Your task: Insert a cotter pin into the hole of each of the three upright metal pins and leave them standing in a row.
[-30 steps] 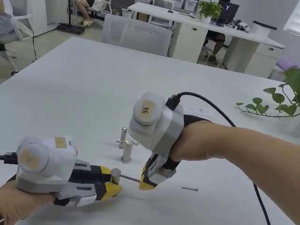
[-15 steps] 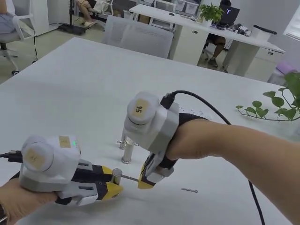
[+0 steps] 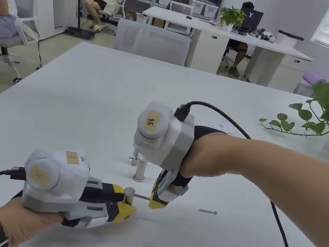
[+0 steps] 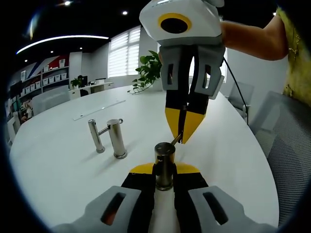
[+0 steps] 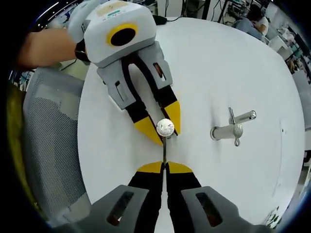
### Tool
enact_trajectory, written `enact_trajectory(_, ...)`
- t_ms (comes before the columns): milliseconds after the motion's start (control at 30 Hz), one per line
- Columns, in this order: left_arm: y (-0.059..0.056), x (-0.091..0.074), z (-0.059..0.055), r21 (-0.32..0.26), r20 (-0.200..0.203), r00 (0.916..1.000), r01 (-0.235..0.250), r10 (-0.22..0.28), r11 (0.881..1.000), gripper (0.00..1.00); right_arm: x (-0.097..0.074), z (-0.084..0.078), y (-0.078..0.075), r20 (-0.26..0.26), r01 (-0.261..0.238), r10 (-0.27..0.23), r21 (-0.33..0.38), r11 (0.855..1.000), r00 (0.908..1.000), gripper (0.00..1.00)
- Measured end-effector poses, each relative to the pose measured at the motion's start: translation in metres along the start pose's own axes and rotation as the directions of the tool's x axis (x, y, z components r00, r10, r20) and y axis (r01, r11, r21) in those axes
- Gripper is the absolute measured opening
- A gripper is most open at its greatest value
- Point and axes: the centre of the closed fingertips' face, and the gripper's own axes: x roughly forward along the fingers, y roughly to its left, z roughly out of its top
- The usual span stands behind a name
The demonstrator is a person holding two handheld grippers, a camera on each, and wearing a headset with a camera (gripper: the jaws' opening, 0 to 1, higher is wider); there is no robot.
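Two other pins (image 4: 116, 139) are standing together beyond. Left gripper (image 3: 125, 205) is clamping the third metal pin (image 4: 164, 162) upright over the table (image 3: 92, 103). Right gripper (image 4: 183, 127) is pinching the cotter pin (image 5: 165, 151), tip meeting the pin's head. Judgement: cotter is needing level, straight feeding while left is bracing firmly; any skew is risking jamming.

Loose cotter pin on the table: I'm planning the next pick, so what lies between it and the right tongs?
Nothing: in the head view, bare white table separates the loose cotter pin from the right tongs.
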Motion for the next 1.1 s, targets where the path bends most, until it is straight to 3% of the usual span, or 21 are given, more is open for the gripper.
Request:
enact_trajectory(567,0.0005,0.0005,-0.0011,-0.005,-0.002,1.0000,-0.001,0.001,1.000,0.12,0.0013,0.0032,-0.0007,0.002,0.007,-0.007,-0.012,1.000,1.0000,0.02)
enact_trajectory(833,-0.0016,0.0013,0.0035,-0.005,0.022,0.9997,0.010,-0.010,1.000,0.13,0.0016,0.0042,-0.0021,0.005,0.012,-0.012,-0.024,1.000,0.9999,0.02)
enact_trajectory(1100,-0.0041,0.0030,0.0032,0.012,0.021,0.9996,0.017,-0.018,1.000,0.12,0.0010,0.0037,-0.0030,0.006,0.021,-0.020,-0.052,0.998,0.9998,0.02)
